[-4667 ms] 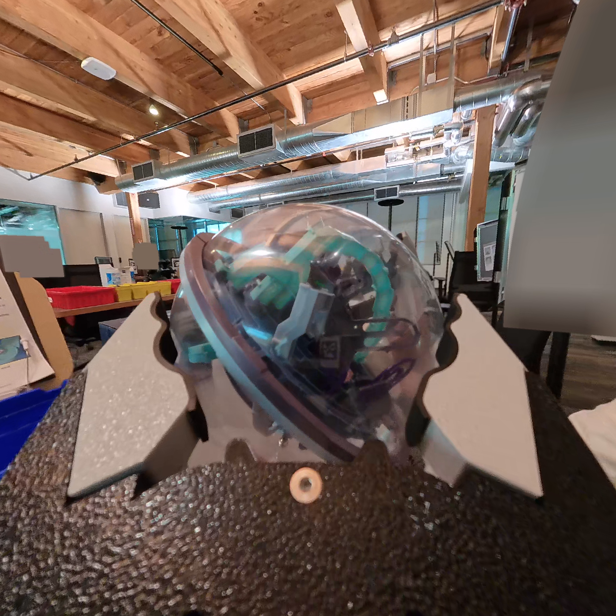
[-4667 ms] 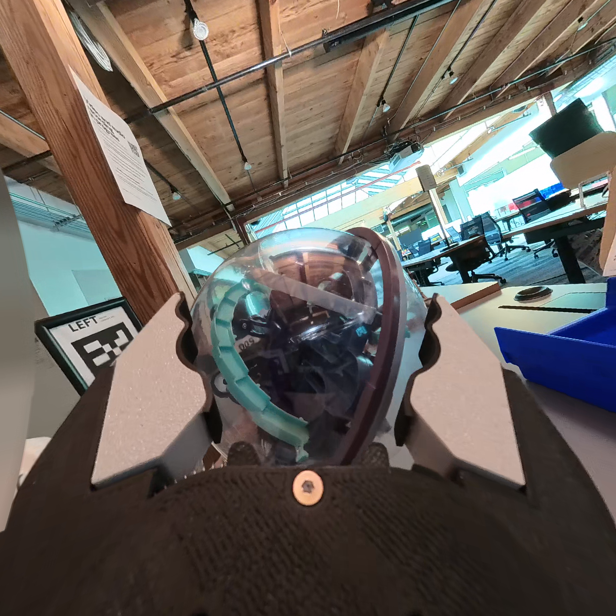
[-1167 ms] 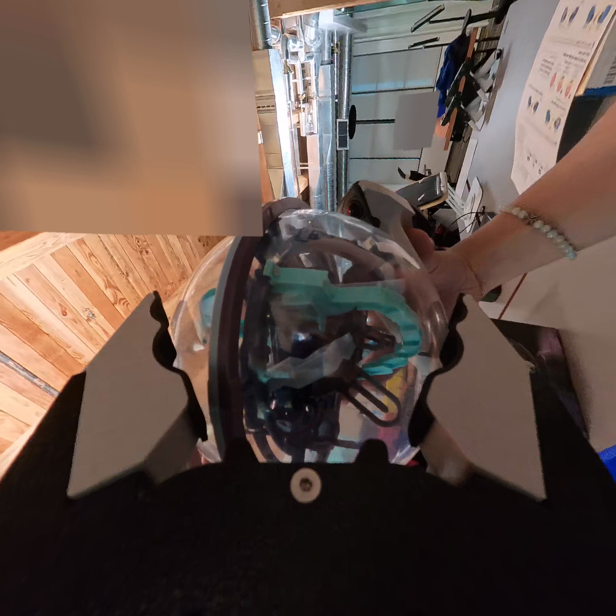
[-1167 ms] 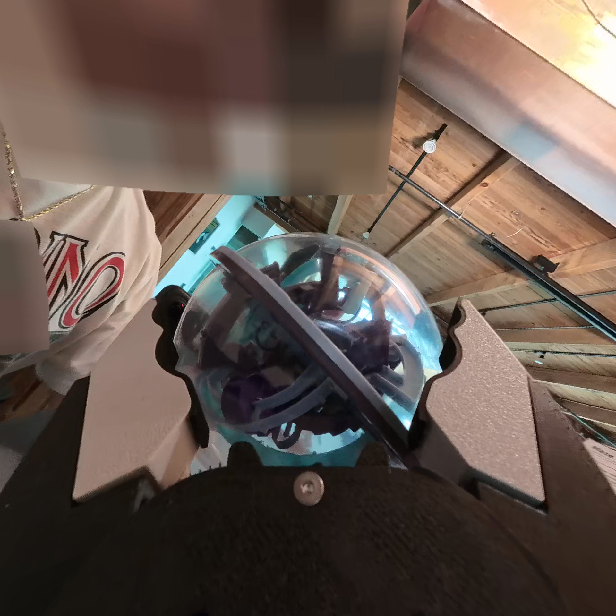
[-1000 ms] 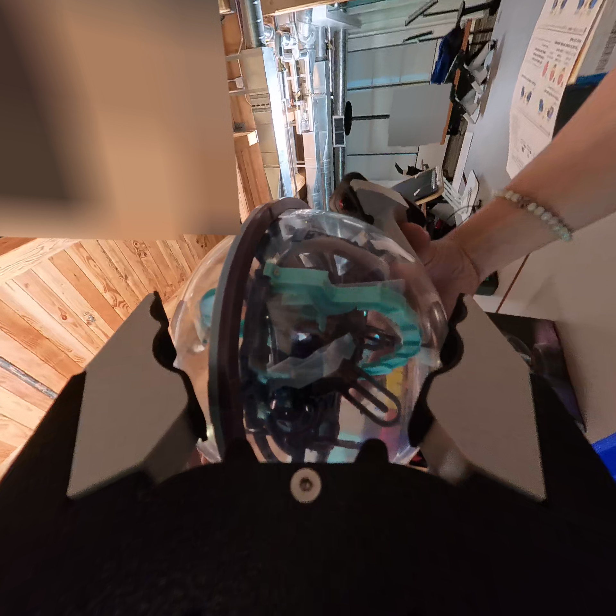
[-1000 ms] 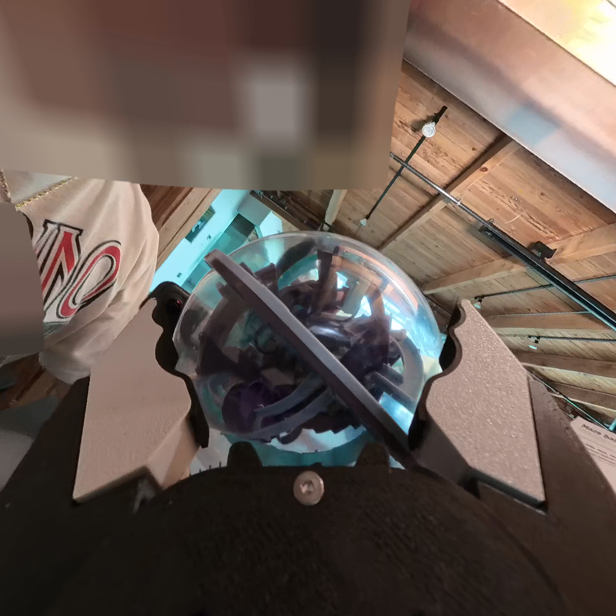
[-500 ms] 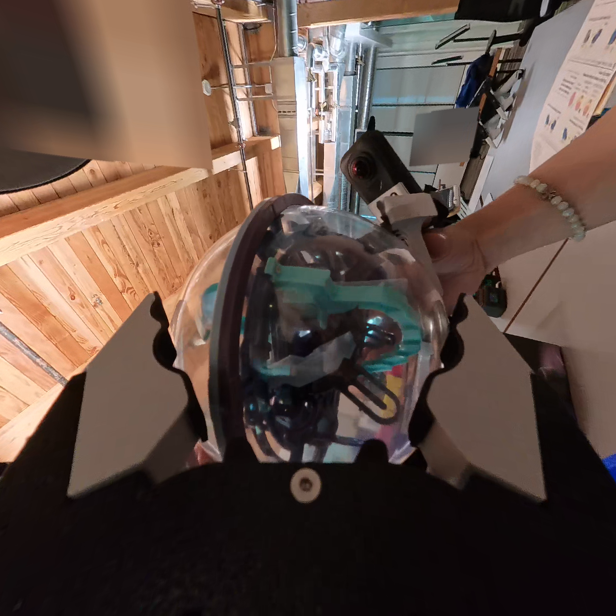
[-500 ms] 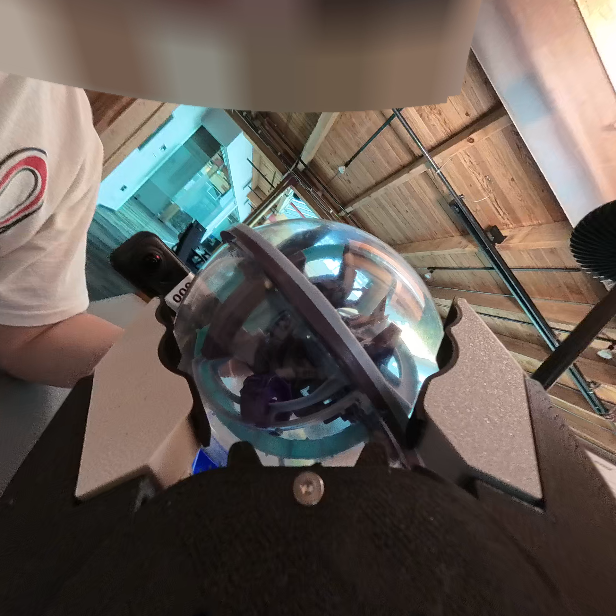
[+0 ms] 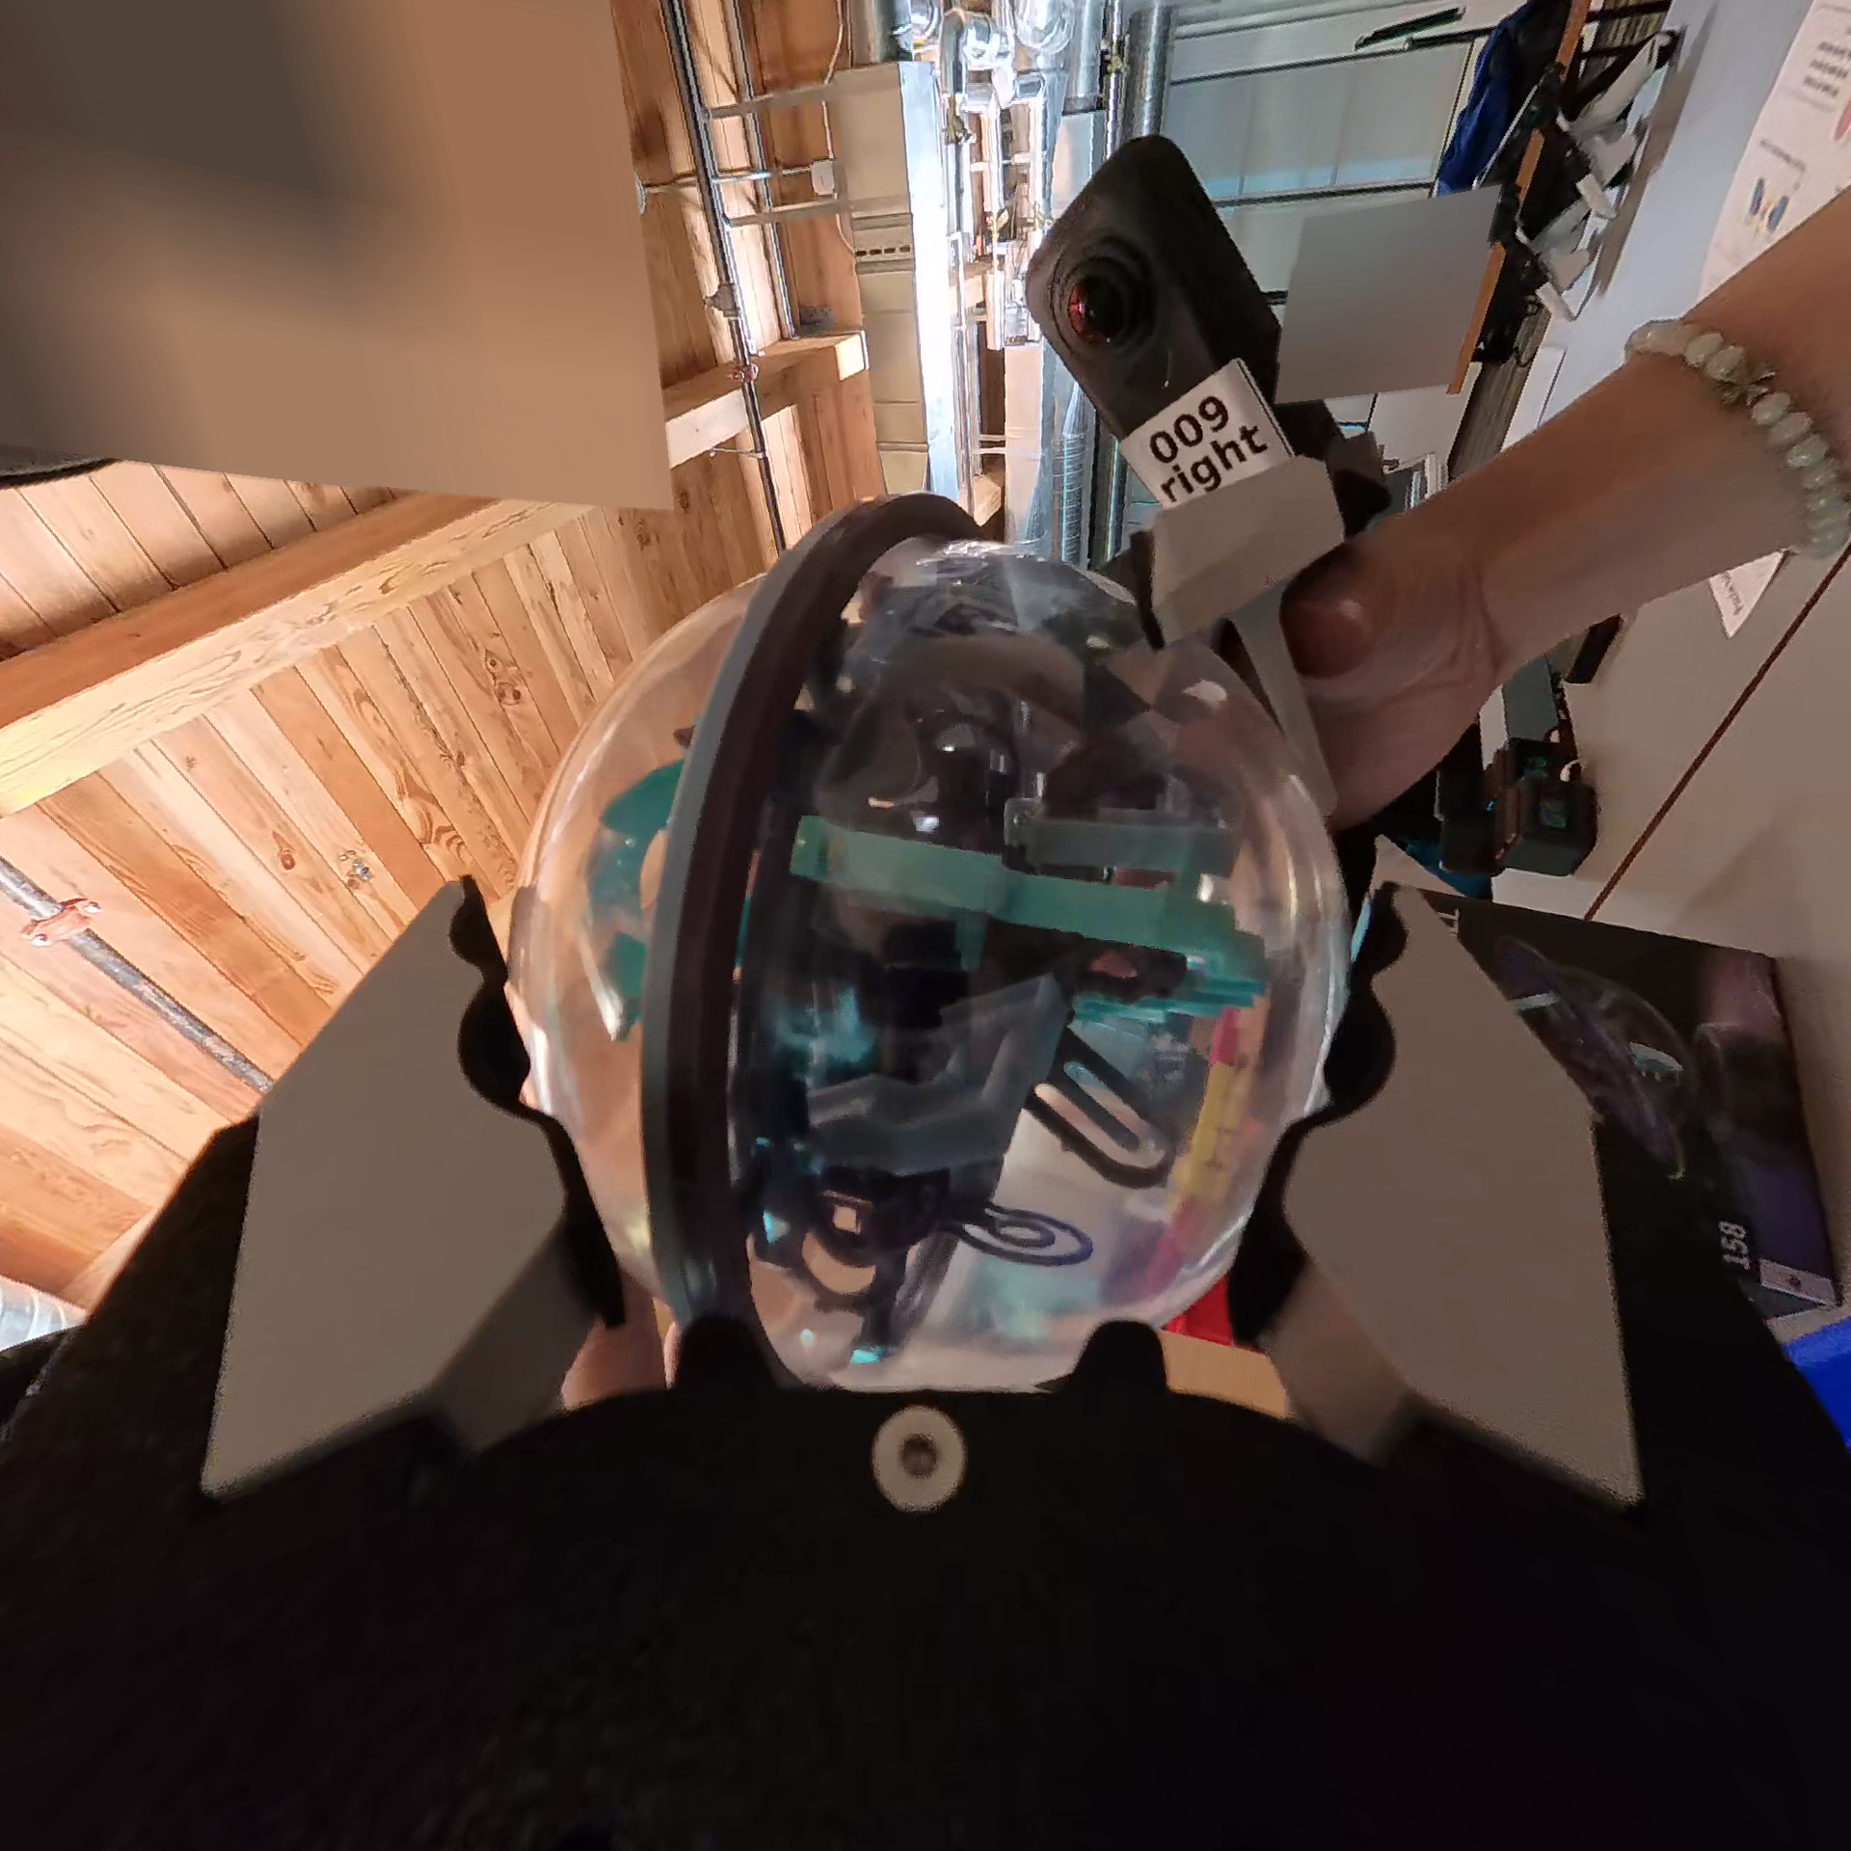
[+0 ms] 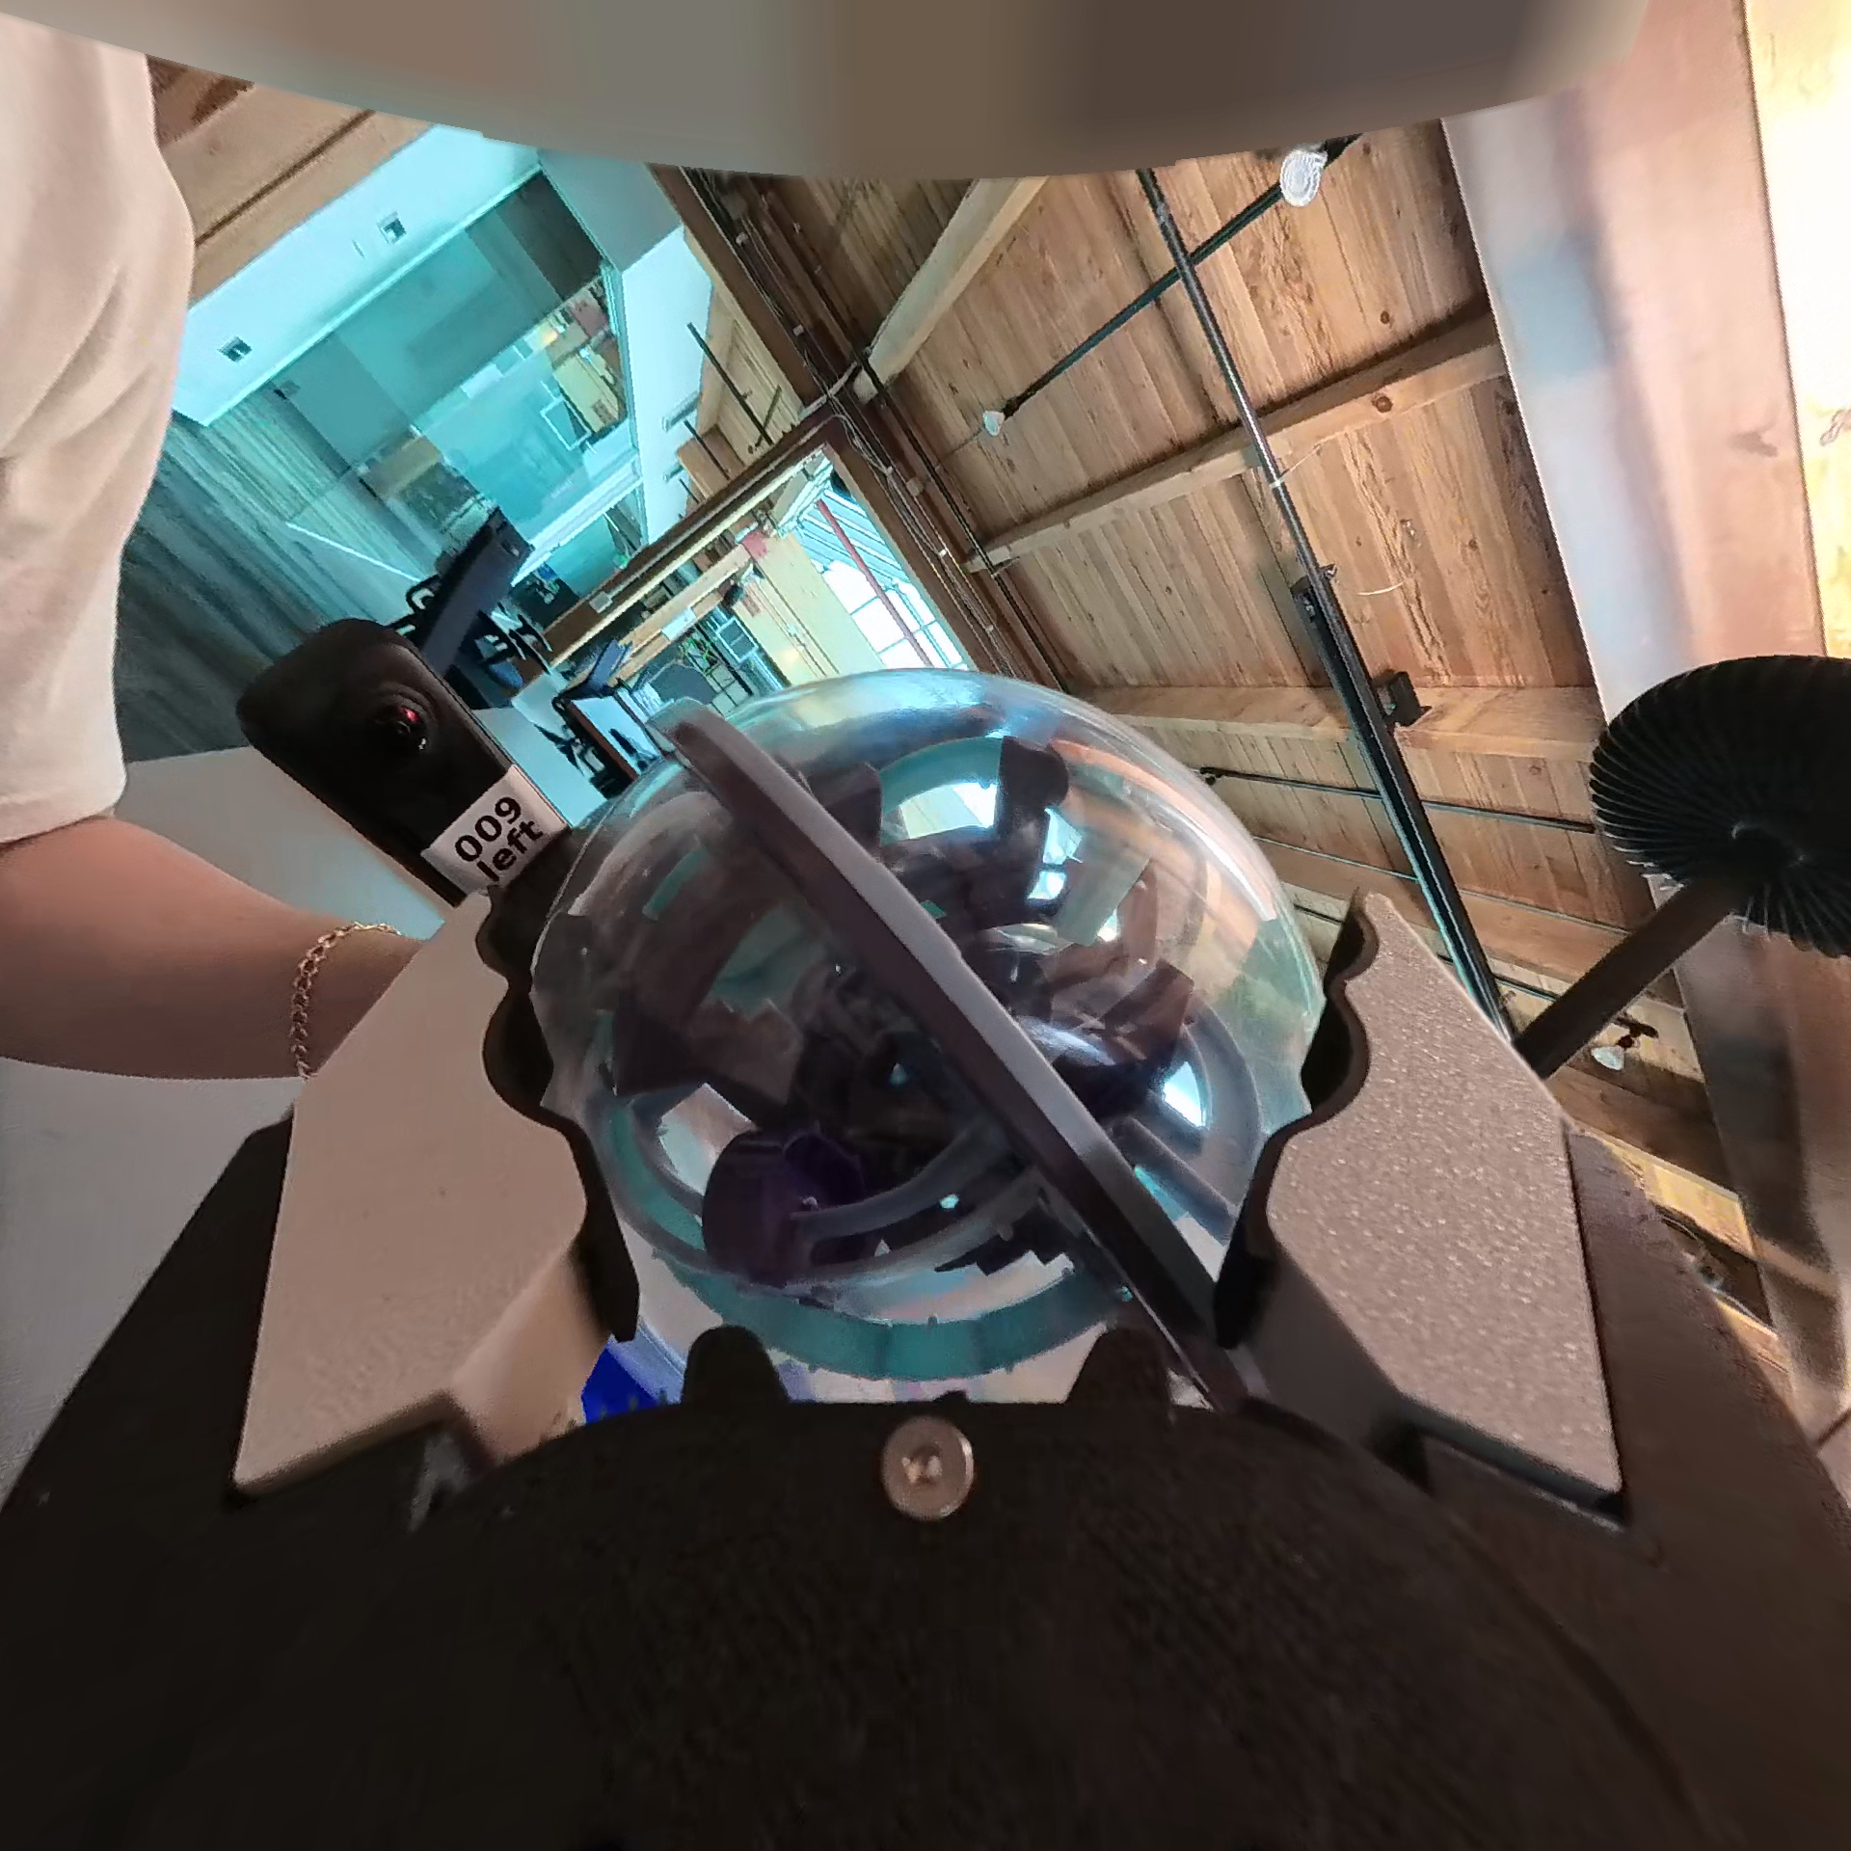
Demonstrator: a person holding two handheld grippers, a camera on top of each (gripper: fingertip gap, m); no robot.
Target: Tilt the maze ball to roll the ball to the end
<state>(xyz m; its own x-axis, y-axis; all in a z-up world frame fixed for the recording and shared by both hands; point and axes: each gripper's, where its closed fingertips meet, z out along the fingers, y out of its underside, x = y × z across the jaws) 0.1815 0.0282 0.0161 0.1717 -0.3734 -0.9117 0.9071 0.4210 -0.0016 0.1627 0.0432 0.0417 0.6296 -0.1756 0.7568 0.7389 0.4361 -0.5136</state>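
Left wrist view: wood ceiling (image 9: 300, 801) fills the bg, whole rig is tipped sideways. Maze ball (image 9: 942, 1012) sits up in the air w/ left gripper (image 9: 927, 1092) jaws pinching its clear shell from both sides. Right gripper (image 10: 927, 1092) clamps it from the opposite side too. Tiny ball inside: can't tell where.

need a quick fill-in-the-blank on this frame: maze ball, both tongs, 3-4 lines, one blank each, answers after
1. The maze ball is clamped by ____ tongs at once.
2. Its outer shell is ____, so the inner tracks show through.
3. A dark ____ runs around the shell where its two halves meet.
4. In the left wrist view, the hand behind the ball wears a beaded ____ on its wrist.

Missing words: both; clear; band; bracelet
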